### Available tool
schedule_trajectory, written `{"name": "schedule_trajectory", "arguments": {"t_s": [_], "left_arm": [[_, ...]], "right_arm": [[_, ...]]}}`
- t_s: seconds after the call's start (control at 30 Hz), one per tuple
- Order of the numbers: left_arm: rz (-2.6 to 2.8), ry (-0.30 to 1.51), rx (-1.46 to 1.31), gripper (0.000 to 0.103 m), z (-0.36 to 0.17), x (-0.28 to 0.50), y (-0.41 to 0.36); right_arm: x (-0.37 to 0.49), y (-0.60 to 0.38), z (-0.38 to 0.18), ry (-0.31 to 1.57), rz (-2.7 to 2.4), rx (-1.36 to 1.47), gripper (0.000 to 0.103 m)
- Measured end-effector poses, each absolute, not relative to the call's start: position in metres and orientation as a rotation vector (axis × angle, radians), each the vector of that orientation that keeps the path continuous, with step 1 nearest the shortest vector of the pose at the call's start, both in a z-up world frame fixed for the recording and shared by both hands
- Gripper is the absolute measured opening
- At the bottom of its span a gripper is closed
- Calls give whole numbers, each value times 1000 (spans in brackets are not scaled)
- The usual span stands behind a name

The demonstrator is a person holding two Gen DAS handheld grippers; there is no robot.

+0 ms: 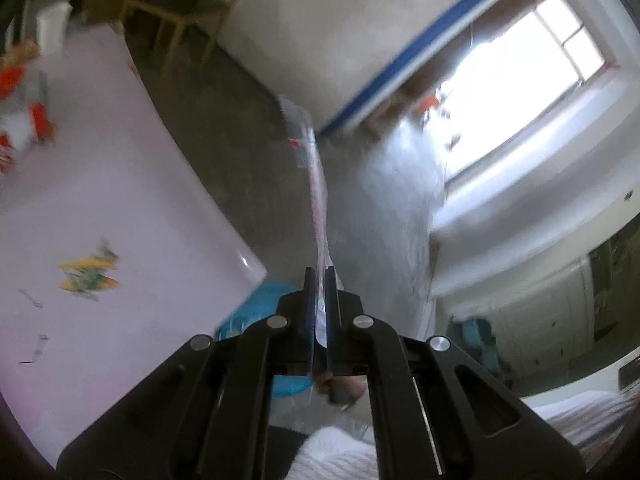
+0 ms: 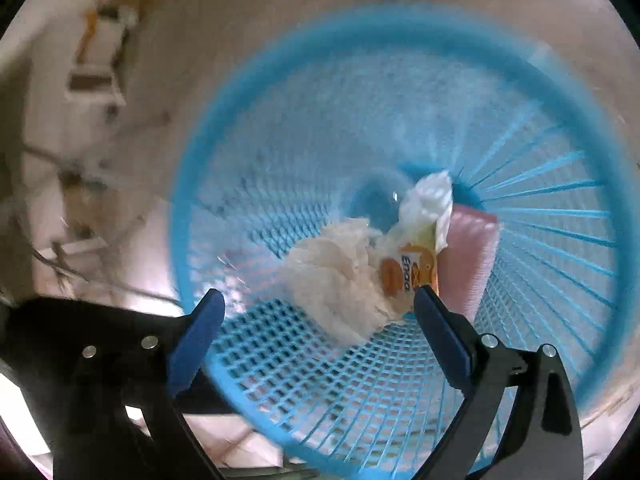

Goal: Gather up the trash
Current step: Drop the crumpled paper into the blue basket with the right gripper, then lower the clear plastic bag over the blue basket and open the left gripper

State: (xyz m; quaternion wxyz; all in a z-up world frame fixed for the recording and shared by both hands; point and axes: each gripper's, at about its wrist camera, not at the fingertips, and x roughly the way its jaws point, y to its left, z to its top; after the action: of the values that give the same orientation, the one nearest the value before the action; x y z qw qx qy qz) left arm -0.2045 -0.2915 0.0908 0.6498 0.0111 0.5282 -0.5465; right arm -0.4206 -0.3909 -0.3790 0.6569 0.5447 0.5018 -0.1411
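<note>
A clear plastic wrapper (image 1: pixel 316 184) is being gripped edge-on in the clenched jaws of the left gripper (image 1: pixel 319 280); it is being held out ahead of the fingertips, above the floor, just past the corner of the pale pink table (image 1: pixel 120 184). Red print is showing on the wrapper, too blurred to be read. On the table, a yellow-green wrapper (image 1: pixel 89 272) is lying near the corner, and red-and-white packaging (image 1: pixel 24 108) is lying at the far left edge.

The jaws of the right gripper (image 2: pixel 320 300) are being held wide apart, released, with nothing pressed between them, over the mouth of a blue mesh wastebasket (image 2: pixel 540 184). Inside the basket, crumpled tissue (image 2: pixel 336 276) is lying between the fingertips, with an orange snack packet (image 2: pixel 404 268), a white crumpled wrapper (image 2: pixel 428 204) and a pink pack (image 2: pixel 468 252) beside it. The packet's blue lettering is appearing sideways and cannot be read with certainty.
</note>
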Motion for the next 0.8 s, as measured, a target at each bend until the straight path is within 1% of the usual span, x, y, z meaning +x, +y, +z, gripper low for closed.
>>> {"name": "schedule_trajectory", "arguments": {"t_s": [0.13,0.27,0.33,0.4,0.43,0.47,0.5,0.57,0.63,0.7,0.77,0.8], "left_arm": [[-1272,1367,191,2,21,-234,-341],[-1293,1525,360,2,-63,-265,-387],[-1282,1614,437,2,-117,-277,-413],[-1224,1665,544,13,-161,-289,-432],[-1164,1672,618,29,-187,-291,-442],[-1117,1670,655,36,-200,-287,-446],[-1072,1665,689,39,-209,-287,-447],[-1033,1636,713,41,-209,-284,-445],[-1041,1572,690,43,-188,-276,-439],[-1072,1502,678,43,-154,-272,-425],[-1142,1478,622,43,-116,-273,-411],[-1181,1445,569,43,-89,-271,-397]], "right_arm": [[-471,-421,-329,970,-427,1253,93],[-530,-443,-283,826,-571,1240,93],[-552,-453,-272,785,-614,1253,93],[-566,-458,-266,754,-640,1264,93],[-571,-459,-264,741,-654,1268,93],[-572,-460,-262,737,-658,1274,93],[-573,-458,-263,733,-660,1281,93],[-571,-454,-261,717,-645,1292,93],[-559,-447,-256,719,-623,1275,93],[-554,-444,-244,728,-596,1254,93],[-535,-440,-229,725,-543,1231,93],[-526,-438,-218,718,-517,1213,93]]}}
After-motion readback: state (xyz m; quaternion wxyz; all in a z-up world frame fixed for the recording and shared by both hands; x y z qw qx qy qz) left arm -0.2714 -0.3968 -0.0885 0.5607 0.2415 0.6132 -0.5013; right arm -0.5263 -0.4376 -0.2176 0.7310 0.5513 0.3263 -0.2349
